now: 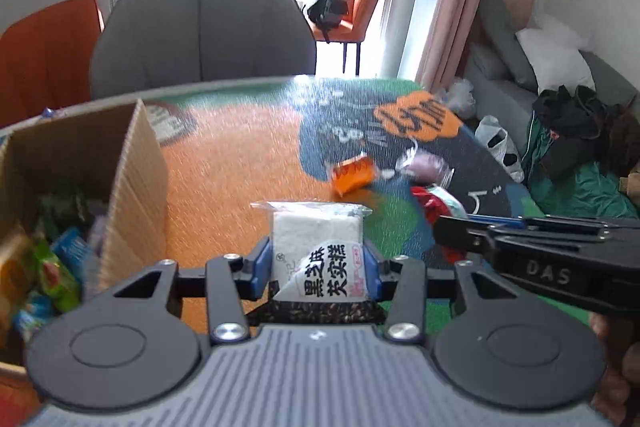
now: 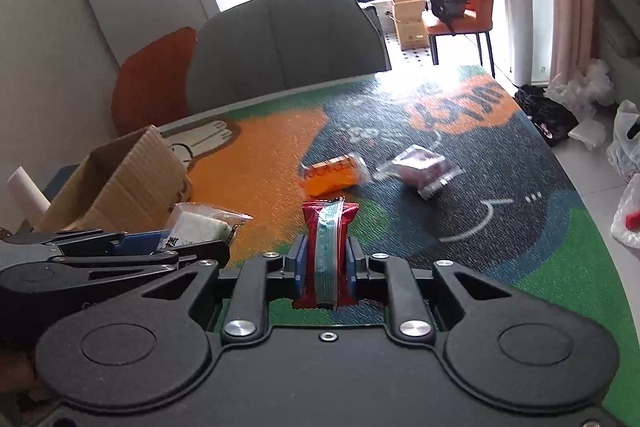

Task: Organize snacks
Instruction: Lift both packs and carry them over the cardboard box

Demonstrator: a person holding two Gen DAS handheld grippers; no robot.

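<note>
Snacks are split three ways: a heap already in the cardboard box (image 1: 120, 163), two packets in the claws, two loose on the table mat (image 2: 520, 267). That box stands open-topped at the left edge of the table, probably so both hands can drop into it from above. On the dark part of the mat, well apart from the box, lie an orange packet (image 2: 332, 175) and just beside it a clear-wrapped purple one (image 2: 420, 167), seemingly waiting their turn. The left gripper (image 1: 318, 263) is clamped on a white sesame-cake packet (image 1: 318, 247) raised above the mat near the box wall, likely headed inside. The right gripper (image 2: 324, 263) pinches a red packet (image 2: 326, 251) edge-on, so the narrow jaws span it
</note>
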